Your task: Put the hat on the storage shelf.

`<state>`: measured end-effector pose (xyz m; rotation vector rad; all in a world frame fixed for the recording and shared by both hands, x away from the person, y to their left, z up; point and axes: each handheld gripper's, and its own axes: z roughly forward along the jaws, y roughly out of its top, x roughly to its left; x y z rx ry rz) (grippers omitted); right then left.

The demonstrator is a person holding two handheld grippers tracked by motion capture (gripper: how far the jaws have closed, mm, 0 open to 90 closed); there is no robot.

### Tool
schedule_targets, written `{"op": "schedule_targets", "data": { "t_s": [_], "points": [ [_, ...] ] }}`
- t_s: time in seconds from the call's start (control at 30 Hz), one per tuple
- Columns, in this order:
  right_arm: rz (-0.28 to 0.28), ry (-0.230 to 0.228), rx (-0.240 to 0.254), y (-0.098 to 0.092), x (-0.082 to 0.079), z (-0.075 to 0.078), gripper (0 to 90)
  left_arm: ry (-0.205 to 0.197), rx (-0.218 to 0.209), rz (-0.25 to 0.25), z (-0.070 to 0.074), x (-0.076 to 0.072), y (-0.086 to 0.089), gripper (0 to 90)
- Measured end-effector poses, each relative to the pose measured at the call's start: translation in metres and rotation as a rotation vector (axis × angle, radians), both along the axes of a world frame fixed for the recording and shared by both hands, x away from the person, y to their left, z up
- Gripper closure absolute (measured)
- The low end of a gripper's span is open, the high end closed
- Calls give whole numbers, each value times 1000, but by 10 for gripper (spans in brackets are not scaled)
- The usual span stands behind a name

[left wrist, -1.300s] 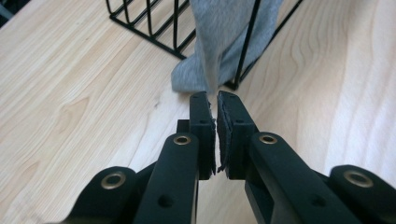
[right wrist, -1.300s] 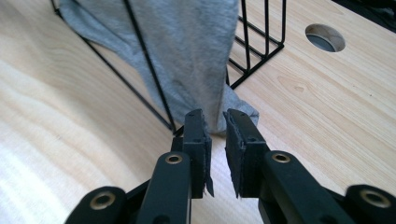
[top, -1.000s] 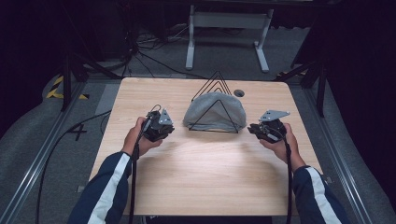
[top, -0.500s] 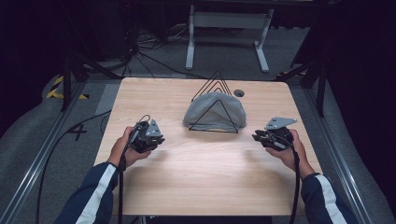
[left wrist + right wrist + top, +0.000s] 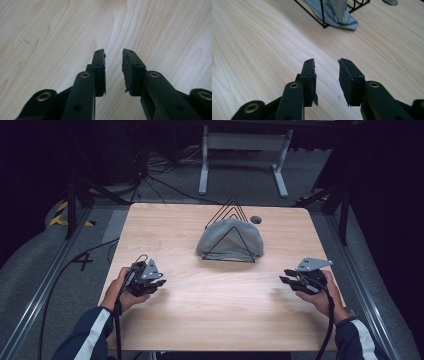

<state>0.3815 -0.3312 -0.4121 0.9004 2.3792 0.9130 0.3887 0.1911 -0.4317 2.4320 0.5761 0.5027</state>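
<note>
One grey cloth (image 5: 227, 240) drapes the wire rack (image 5: 231, 231).

You have one desk (image 5: 215, 320), one wire rack (image 5: 231, 215), one grey cloth (image 5: 225, 240) draped on it, and two grippers: left gripper (image 5: 156, 285), right gripper (image 5: 286, 276).

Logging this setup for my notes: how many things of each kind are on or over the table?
Grey cloth: 1
Black wire rack: 1
Handheld grippers: 2 (left gripper, right gripper)
Total: 4
</note>
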Motion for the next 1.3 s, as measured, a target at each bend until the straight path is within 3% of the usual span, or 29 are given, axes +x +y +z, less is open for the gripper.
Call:
{"op": "schedule_targets", "data": {
  "t_s": [0.27,0.57,0.7,0.83,1.13,1.23,1.27,1.3],
  "points": [
    [-34,-1,-20,-16,-16,-9,564,9,-3,11,-9,-14,14,631],
    [-74,4,-7,-32,-33,-20,465,31,-16,38,-24,-25,25,394],
    [-84,7,12,-39,-39,-26,432,57,-45,47,-31,-32,33,337],
    [-102,22,36,-46,-45,-35,408,59,-77,56,-36,-37,40,312],
    [-145,58,102,-59,-58,-51,336,88,-179,95,-45,-47,56,251],
    [-156,50,135,-62,-61,-54,332,94,-218,109,-49,-49,59,216],
    [-160,45,140,-63,-62,-55,326,118,-239,116,-51,-50,60,215],
    [-169,44,142,-64,-62,-55,308,116,-236,119,-51,-51,61,209]
  ]
}}
